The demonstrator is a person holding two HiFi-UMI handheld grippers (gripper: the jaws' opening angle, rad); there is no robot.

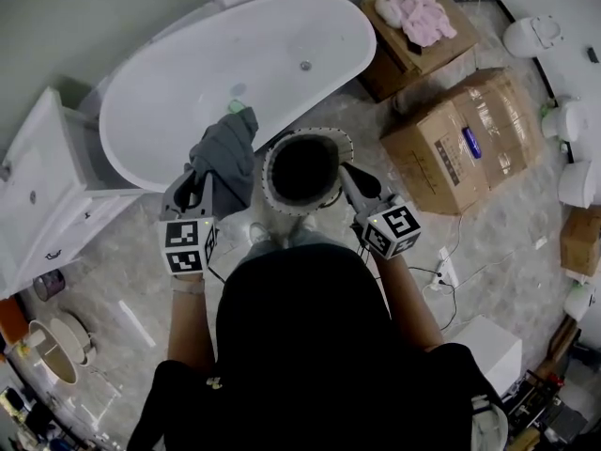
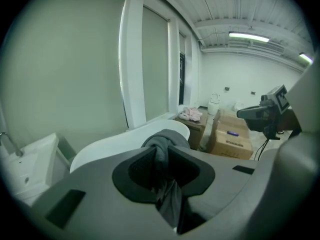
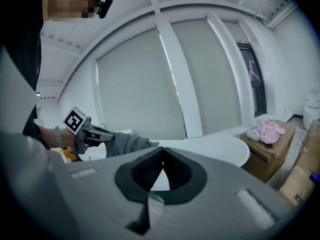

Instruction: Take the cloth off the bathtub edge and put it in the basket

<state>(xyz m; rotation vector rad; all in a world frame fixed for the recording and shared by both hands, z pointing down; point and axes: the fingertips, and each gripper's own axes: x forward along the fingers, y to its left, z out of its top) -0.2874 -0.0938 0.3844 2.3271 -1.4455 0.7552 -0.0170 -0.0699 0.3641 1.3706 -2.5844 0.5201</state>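
Head view: the grey cloth point(image 1: 228, 153) hangs bunched from the left tongs point(image 1: 194, 188), clear of the bathtub point(image 1: 178, 101). Its long axis runs from the tips of the tongs up and to the right across the picture, and its far end lies over the tub's near rim. The basket point(image 1: 270, 158) stands on the floor just to the right of the cloth, mouth up and dark inside. The right tongs point(image 1: 349, 178) point at the basket's right rim, and whether they touch it cannot be told from here.

Left gripper view: the jaws of the left tongs are closed to a narrow gap, with the cloth pinched between the pads. A knot of fabric bulges above the pads, and a tail of it hangs down between the jaws. The tub lies beyond. The right tongs show at the right edge of the picture.

Right gripper view: the tips of the right tongs meet with nothing between them. To the left, the left tongs hold the cloth out over the tub's rim, and its length points roughly level to the right.
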